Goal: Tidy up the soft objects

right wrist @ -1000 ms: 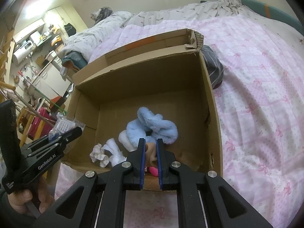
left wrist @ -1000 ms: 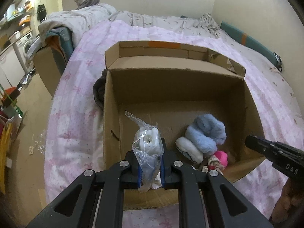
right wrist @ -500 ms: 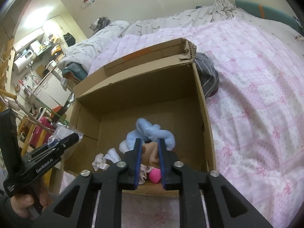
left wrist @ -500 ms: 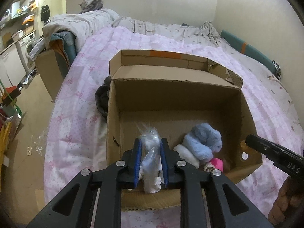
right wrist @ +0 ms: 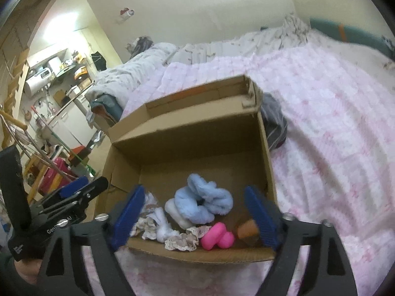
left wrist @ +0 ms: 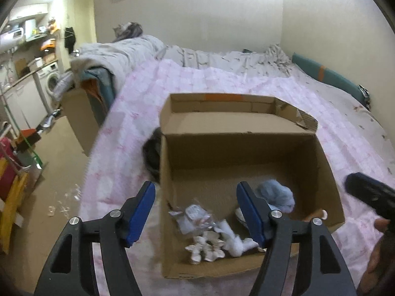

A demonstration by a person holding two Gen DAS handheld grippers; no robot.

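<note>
Left gripper [left wrist: 196, 212]: your jaws stand wide apart, holding nothing, above the box's near-left corner.
Plastic bag [left wrist: 195, 215]: lies in the cardboard box [left wrist: 237, 148], near-left corner.
Blue fluffy item [right wrist: 203, 202]: mid-floor of the box, touching a white one.
Pink toy [right wrist: 217, 238]: against the near wall.
Right gripper [right wrist: 195, 215]: your jaws spread wide, empty, over the near edge.
Box: on the pink quilt [right wrist: 333, 135].

An open brown cardboard box [right wrist: 265, 148] sits on the pink bedspread, flaps up. Along its near wall lie the soft things: a fluffy light-blue plush [right wrist: 203, 201] mid-floor, touching a white roll [right wrist: 172, 209]; a clear bag of white items [left wrist: 195, 215] near the left wall; frilly cream cloths [right wrist: 181, 240]; a bright pink toy [right wrist: 217, 239] just beside an orange piece [right wrist: 248, 229] in the near right corner.
</note>
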